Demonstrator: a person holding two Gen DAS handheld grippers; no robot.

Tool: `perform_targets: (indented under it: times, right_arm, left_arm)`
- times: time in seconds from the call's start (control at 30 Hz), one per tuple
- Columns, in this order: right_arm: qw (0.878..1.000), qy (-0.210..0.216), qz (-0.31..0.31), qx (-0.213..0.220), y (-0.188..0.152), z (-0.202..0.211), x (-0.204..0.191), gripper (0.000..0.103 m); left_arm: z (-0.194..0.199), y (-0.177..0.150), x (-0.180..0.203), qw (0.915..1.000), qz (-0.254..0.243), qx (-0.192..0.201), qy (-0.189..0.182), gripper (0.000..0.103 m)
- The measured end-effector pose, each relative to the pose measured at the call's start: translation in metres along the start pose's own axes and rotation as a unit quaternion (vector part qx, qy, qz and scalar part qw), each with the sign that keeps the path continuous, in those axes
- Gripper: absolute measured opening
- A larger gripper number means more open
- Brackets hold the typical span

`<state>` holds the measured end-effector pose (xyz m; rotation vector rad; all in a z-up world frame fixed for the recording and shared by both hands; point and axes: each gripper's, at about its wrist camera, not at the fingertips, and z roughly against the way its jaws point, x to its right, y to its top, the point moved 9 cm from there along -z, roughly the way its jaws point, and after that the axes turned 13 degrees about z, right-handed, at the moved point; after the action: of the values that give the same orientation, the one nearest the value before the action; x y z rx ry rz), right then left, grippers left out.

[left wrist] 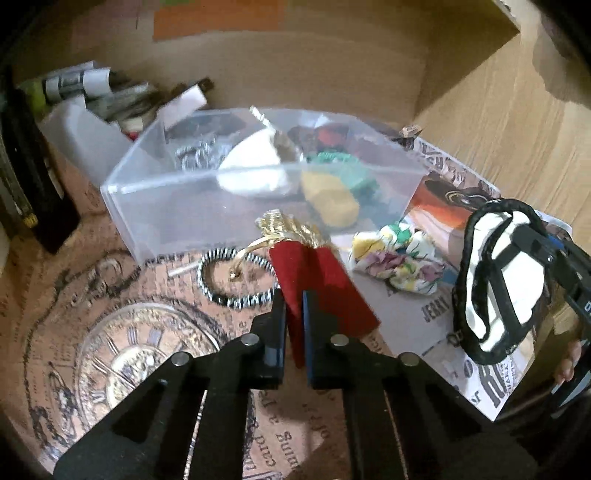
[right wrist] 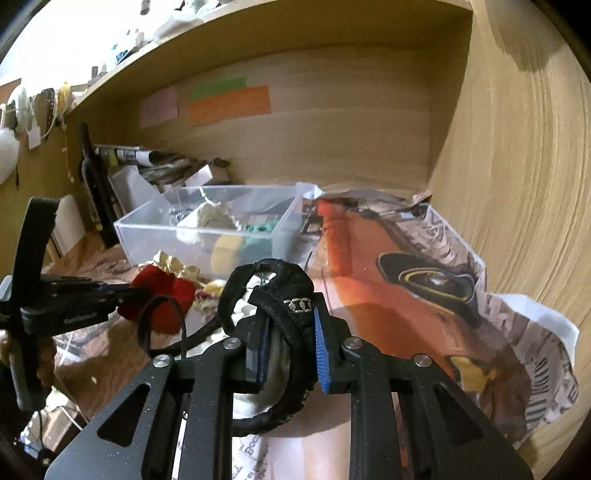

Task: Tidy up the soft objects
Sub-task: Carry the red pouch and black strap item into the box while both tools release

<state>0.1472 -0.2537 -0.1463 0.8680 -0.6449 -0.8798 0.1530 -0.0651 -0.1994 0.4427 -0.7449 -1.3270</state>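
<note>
Wooden desk alcove: light wood back wall [right wrist: 332, 147] ahead of the claw, wood side wall [right wrist: 517, 184] to its right, a shelf board [right wrist: 258, 33] overhead carrying small clutter. Pink, green and orange paper notes [right wrist: 229, 105] stuck on the back wall. Desk surface under the claw covered with printed vintage-style paper [left wrist: 155, 350]. Warm dim light, brighter patch far upper left.
</note>
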Motion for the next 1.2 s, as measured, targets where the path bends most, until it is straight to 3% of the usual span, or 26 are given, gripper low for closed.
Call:
perform_targets:
  times: [0.63,1.0,1.2]
  right_arm:
    - [0.995,-0.015,0.012,0.102,0.086,0.002,0.006,0.018]
    - [0.993,-0.012,0.036,0.113,0.127,-0.037,-0.001,0.019]
    - [0.994,-0.005,0.048,0.102,0.14,-0.066,-0.01,0.019]
  left_arm:
    - [0.066,0.073,-0.005,0.9919,-0.002,0.127,0.007,0.004]
    - [0.079,0.124,-0.029,0.9824,0.001,0.185,0.026,0.004]
    - [0.064,0.149,-0.044,0.9812,0.011,0.19,0.032,0.004]
